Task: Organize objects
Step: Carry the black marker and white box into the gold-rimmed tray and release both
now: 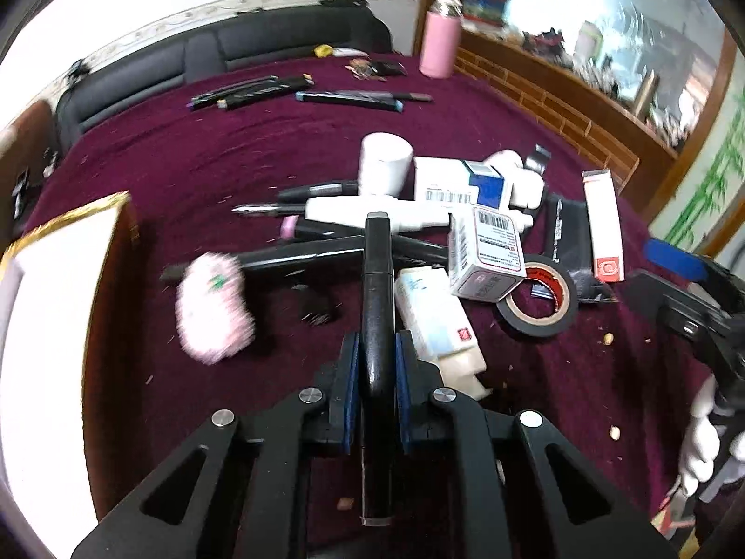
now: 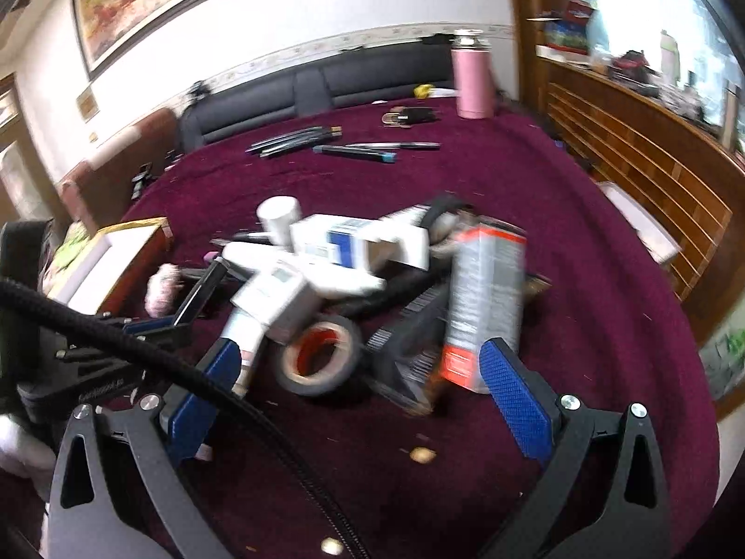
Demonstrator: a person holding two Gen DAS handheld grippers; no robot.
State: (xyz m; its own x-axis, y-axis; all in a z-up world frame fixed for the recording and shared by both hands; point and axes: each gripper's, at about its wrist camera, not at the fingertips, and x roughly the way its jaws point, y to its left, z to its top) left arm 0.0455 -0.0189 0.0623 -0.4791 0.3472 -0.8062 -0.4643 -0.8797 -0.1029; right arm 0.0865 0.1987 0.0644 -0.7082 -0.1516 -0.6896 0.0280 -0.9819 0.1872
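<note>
At lower centre of the left wrist view, left gripper [image 1: 377,363] is clamped on a black marker [image 1: 378,279], blue pads pressing both sides; the marker runs straight up the frame from between them. Just right of it lies a white box [image 1: 435,321], then a black tape roll [image 1: 540,298]. Left: pink fuzzy object [image 1: 214,307], blurred. Right gripper [image 2: 358,400] stands wide, nothing between its pads; tape roll just above.
</note>
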